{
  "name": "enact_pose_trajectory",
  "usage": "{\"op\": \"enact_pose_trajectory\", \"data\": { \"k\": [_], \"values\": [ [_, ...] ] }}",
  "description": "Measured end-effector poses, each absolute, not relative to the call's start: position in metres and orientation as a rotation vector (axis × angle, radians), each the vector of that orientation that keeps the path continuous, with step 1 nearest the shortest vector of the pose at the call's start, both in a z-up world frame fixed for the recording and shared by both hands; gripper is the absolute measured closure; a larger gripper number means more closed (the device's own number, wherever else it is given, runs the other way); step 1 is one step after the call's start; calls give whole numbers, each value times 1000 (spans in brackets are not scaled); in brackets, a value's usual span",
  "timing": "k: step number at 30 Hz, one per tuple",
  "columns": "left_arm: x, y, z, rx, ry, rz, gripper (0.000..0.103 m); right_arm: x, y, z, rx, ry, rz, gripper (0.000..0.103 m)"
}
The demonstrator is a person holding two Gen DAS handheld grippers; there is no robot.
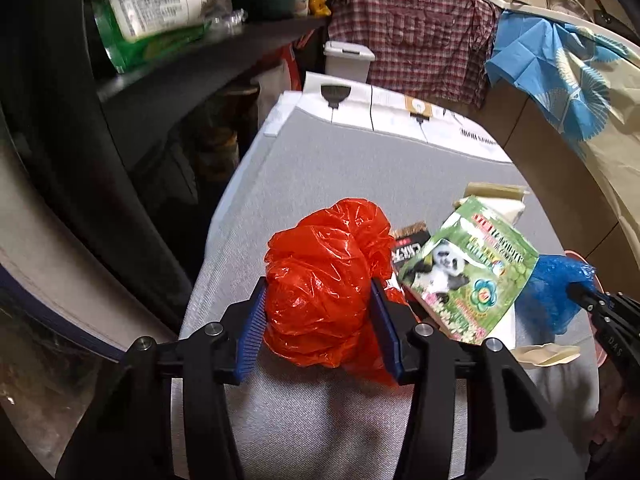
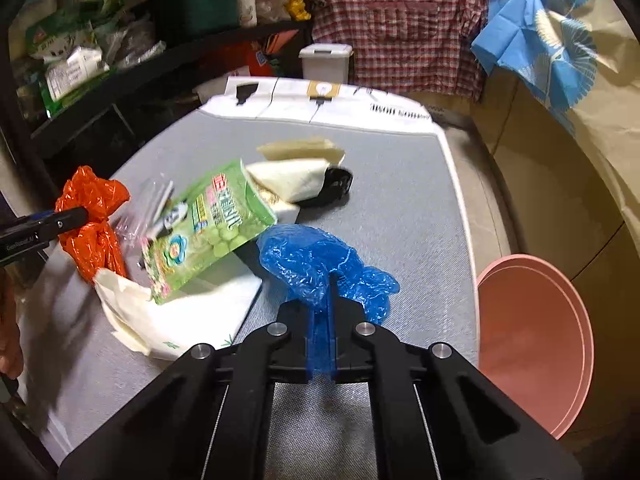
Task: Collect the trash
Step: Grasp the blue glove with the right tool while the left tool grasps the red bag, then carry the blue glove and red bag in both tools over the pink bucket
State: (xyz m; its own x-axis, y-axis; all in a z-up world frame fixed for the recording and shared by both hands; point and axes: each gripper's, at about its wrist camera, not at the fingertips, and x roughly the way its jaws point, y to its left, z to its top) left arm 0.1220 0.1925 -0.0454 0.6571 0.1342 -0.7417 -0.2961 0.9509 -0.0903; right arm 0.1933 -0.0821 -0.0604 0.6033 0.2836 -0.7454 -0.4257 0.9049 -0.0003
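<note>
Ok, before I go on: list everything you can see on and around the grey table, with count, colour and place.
red plastic bag: 1, red-orange, near left part of table, between left gripper's pads
blue plastic bag: 1, blue, near right part, pinched by right gripper
green snack pouch: 1, green with panda print, middle, tilted on the pile
white paper wrappers: several, cream-white, under and behind the pouch
black item: 1, black, behind the wrappers; type unclear
grey table: 1, grey
pink bin: 1, pink, beside table's right edge
white lidded bin: 1, white, beyond far end
plaid shirt: 1, red check, hanging at back
left gripper: 1, black, blue pads
right gripper: 1, black
</note>
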Motion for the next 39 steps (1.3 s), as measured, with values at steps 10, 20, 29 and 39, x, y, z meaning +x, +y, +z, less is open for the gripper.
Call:
{"op": "enact_pose_trajectory", "data": {
  "k": [10,20,29,39],
  "values": [
    [105,181,0,-182,696,249,55,181,-109,-23,-120,749,382,98],
    [91,151,35,-176,609,163,55,165,-146,21,-49,672,359,98],
    [93,124,49,-172,584,80,55,155,-178,74,-39,626,354,98],
    [100,95,50,-148,588,23,55,152,-215,87,-76,580,298,98]
  ]
}}
